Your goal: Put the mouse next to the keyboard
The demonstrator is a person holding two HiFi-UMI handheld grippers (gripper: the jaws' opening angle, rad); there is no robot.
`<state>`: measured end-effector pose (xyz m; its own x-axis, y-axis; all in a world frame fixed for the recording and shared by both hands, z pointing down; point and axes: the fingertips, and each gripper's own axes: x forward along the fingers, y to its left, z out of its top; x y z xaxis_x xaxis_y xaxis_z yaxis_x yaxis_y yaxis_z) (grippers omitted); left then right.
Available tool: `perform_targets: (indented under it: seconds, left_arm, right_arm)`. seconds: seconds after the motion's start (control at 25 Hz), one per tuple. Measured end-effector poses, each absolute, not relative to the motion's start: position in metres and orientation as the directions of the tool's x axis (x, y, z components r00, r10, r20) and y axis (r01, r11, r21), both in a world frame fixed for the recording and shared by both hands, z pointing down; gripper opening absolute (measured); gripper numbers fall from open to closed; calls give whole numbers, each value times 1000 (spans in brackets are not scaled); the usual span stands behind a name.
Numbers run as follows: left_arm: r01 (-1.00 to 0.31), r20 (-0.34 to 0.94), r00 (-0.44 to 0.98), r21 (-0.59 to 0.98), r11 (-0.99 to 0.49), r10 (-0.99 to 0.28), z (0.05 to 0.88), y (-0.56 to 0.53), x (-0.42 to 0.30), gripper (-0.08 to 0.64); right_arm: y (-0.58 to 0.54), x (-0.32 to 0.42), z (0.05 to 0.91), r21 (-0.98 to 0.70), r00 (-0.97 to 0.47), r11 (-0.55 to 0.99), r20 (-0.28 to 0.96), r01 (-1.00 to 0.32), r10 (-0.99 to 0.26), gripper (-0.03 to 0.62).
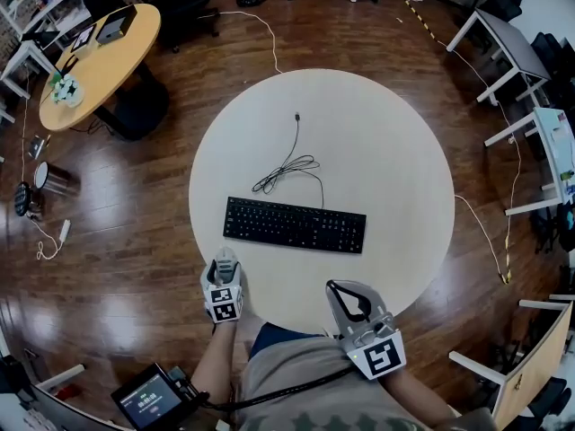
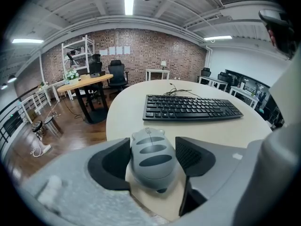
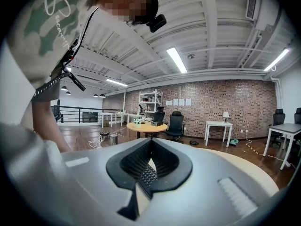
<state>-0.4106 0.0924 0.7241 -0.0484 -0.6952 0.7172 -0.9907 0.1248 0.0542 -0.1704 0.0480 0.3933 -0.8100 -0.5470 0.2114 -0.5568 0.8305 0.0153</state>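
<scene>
Your left gripper (image 2: 153, 147) pinches the mouse (image 2: 151, 163) at the table's (image 1: 395, 151) near edge, apart from the keyboard (image 1: 295, 224); your right gripper (image 3: 150, 142) is pressed together, empty.

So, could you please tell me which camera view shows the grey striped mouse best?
The left gripper view: the grey striped mouse sits large and close between the left gripper's jaws. The head view shows only a small part of it; the right gripper view misses it.
</scene>
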Motion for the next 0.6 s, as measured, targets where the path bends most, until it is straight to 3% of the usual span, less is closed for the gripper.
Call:
perform_targets:
  seconds: [0.6]
  left_arm:
    - [-997,736,13,60,46,-677,730,101,-386,311]
  right_arm:
    - [67,-157,402,-51,-768,778,206,-627,-606,5]
